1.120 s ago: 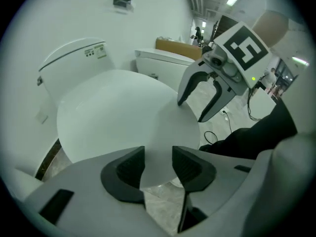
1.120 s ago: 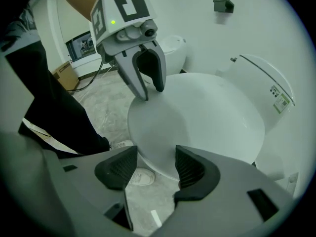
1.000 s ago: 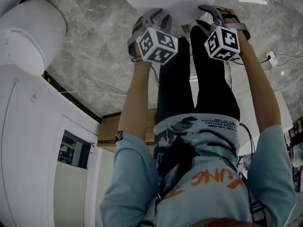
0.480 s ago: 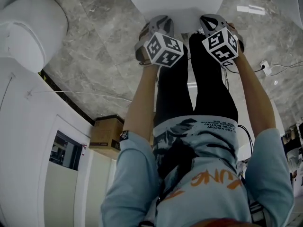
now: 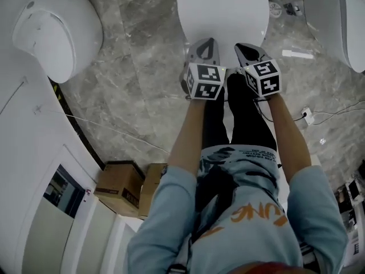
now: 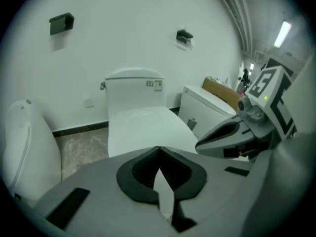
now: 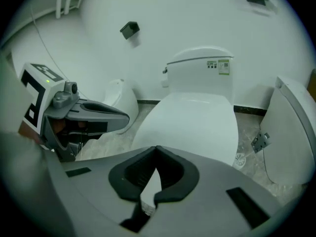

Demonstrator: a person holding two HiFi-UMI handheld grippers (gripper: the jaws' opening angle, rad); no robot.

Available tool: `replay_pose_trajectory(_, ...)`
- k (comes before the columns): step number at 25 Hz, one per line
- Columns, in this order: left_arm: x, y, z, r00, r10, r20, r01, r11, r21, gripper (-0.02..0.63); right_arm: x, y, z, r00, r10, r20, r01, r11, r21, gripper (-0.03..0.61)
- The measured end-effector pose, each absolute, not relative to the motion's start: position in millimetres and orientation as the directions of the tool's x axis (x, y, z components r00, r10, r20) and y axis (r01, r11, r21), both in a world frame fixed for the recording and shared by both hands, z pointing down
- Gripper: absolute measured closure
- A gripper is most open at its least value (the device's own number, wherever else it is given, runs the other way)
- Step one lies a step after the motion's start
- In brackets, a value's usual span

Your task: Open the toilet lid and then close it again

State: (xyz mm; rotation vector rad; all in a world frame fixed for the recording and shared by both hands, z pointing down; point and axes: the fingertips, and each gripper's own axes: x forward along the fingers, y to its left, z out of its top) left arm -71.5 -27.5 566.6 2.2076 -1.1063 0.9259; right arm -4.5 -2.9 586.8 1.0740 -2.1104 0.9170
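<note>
Toilet lid point(image 5: 222, 10) lies down at frame top centre, long axis pointing away from both grippers; left gripper point(image 5: 206, 43) and right gripper point(image 5: 244, 49) pinched together, empty, equally near.

Both tongs are smooth grey plastic shells, left gripper point(image 5: 207, 41) and right gripper point(image 5: 243, 47); each carries a black-and-white marker cube point(image 5: 205, 81) right behind its jaws; black pads point(image 6: 143, 171) line the jaws; behind the tongs, a light blue top point(image 5: 251, 238) with orange lettering point(image 5: 259, 214), a dark print point(image 5: 215, 188), loose sleeves point(image 5: 157, 210); black trousers point(image 5: 242, 119) between the tongs.
</note>
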Motion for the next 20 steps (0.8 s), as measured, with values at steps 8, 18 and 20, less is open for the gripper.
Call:
replay_pose_trajectory(8, -92, -59, 428, 0.411, -0.671, 0.617, -0.893, -0.431, 0.127, 0.588, -5, -30, 462, -0.488, -0.594, 0.639, -0.871, 0.381, -0.311, 0.568)
replay_pose_trajectory(18, -107, -97, 256, 0.397, -0.838, 0.375, -0.917, -0.376, 0.131, 0.588, -12, -83, 284, -0.439, -0.81, 0.388, -0.896, 0.364, -0.254, 0.568)
replay_pose_trajectory(20, -109, -102, 221, 0.397, -0.86, 0.321, -0.918, -0.382, 0.111, 0.588, -13, -89, 249, -0.425, -0.838, 0.343, -0.904, 0.374, -0.207, 0.568)
